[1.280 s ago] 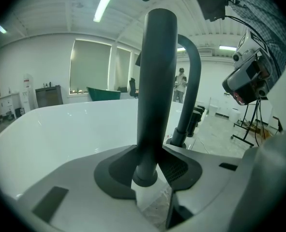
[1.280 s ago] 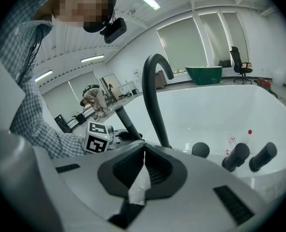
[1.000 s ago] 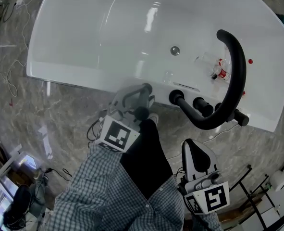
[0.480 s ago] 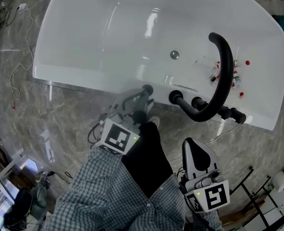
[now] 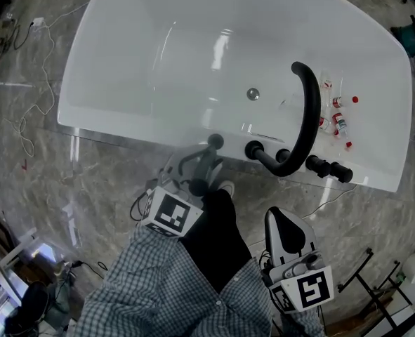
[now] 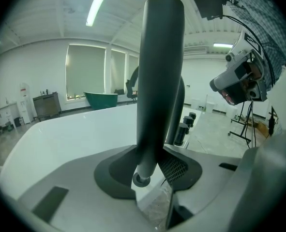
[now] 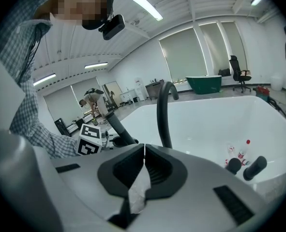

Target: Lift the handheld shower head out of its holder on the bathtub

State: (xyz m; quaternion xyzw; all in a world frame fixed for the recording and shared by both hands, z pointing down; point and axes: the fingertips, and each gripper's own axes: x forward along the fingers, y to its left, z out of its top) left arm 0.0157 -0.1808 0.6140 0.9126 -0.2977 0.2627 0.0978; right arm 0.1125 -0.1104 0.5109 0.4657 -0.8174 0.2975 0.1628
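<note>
The handheld shower head (image 6: 159, 81) is a black wand. It stands upright between the jaws of my left gripper (image 6: 152, 163), which is shut on it; its lower end hangs free above the tub rim. In the head view the left gripper (image 5: 204, 161) holds the shower head (image 5: 213, 142) at the near rim of the white bathtub (image 5: 123, 128), left of the black knobs. My right gripper (image 5: 283, 220) hangs lower right, off the tub. In its own view the right gripper (image 7: 143, 154) is shut on nothing. The holder is hidden.
A tall curved black spout (image 5: 307, 111) rises from the rim, with black knobs (image 5: 253, 148) beside it. Small bottles (image 5: 337, 121) lie inside the tub at right. Cables (image 5: 31, 111) trail on the marble floor; a black stand (image 5: 376, 286) is at lower right.
Both grippers have risen. The left one has carried the shower head up with it, and the tub looks farther below in the head view.
</note>
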